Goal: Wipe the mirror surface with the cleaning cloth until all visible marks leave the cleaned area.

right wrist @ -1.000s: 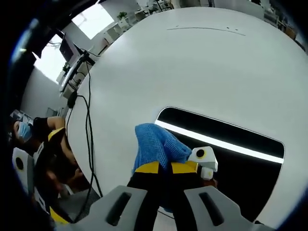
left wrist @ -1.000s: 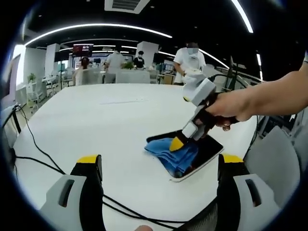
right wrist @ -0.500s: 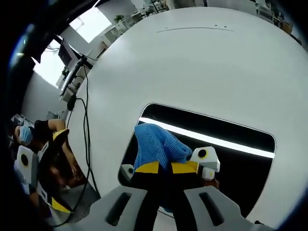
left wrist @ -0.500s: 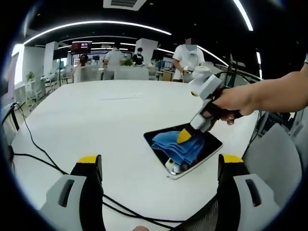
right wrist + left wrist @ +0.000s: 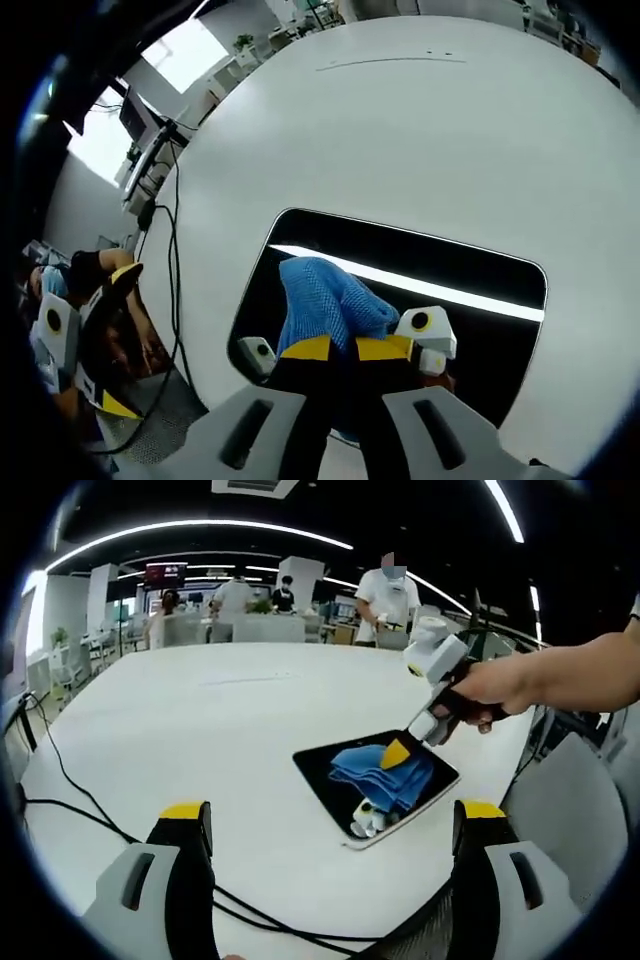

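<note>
1. A large white round bench carried a dark rectangular mirror, lying flat near the edge on the right of the left gripper view. Black cables trailed across the bench's near side, and people stood among desks in the background.
2. A blue cleaning cloth lay bunched on the mirror, covering part of its middle; a bright strip of ceiling light reflected in the glass beside it.
3. The right claw, with yellow-tipped jaws, was closed tight on the cloth and pressed it against the mirror. In the left gripper view a hand held this claw tilted down onto the cloth.
4. The left claw stood wide open, holding nothing, above the bench's near edge and well apart from the mirror.
5. Any marks on the glass were too small to make out. The cloth hid the mirror beneath it.
</note>
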Demonstrator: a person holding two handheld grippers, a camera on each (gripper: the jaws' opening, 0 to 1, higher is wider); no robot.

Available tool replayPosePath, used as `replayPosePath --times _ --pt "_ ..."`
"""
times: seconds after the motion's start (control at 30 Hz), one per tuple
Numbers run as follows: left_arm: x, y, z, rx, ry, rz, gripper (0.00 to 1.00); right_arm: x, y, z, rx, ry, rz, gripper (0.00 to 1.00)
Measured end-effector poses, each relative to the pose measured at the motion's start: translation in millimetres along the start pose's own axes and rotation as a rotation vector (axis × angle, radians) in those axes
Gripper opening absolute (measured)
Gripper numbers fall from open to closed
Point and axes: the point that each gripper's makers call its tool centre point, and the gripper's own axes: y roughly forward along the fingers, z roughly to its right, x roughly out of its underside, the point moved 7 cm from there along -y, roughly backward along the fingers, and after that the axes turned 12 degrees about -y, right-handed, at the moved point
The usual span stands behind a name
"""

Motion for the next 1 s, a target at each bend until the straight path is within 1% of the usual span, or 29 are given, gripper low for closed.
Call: replayPosePath --times 0.1,0.17,0.37,0.4,0.43,0.47,0.53,0.6,0.77,1.0 --pt "0.4 -0.8 -2.3 -0.015 0.006 -0.004 0.99 3.2 -3.0 4.3 -0.001 0.009 0.007 0.01" --pt "0.0 -0.6 -2.3 -0.015 0.002 0.005 0.99 5.7 -5.3 6.9 0.002 0.013 0.01 0.01" --pt "0.4 -0.3 -3.0 -0.016 0.007 0.003 0.99 12.8 -12.4 16.6 0.006 0.035 0.019 0.01" --pt "-1.3 0.3 -0.7 0.001 -0.012 0.02 0.99 13.9 -13.6 19.7 0.009 0.04 0.019 0.01" --pt "-4.2 1.2 2.9 0.029 -0.036 0.053 0.99 14.8 -14.6 21.4 0.011 0.042 0.019 0.01" --pt "-5.2 -0.4 3.6 0.035 -0.029 0.058 0.99 16.0 -15.9 23.7 0.013 0.042 0.019 0.01" --pt "-3.8 0.4 4.2 0.028 -0.002 0.044 0.99 17.7 -18.0 27.9 0.021 0.038 0.014 0.01" --pt "-2.0 1.1 4.8 0.032 -0.01 0.024 0.99 19.7 -20.4 31.1 0.026 0.038 0.012 0.01" --pt "-1.5 0.6 3.9 0.027 -0.005 0.02 0.99 23.6 -24.5 40.4 0.032 0.051 0.013 0.01" --pt "1.1 0.4 2.4 0.018 -0.007 -0.002 0.99 29.1 -29.8 48.5 0.039 0.063 0.016 0.01"
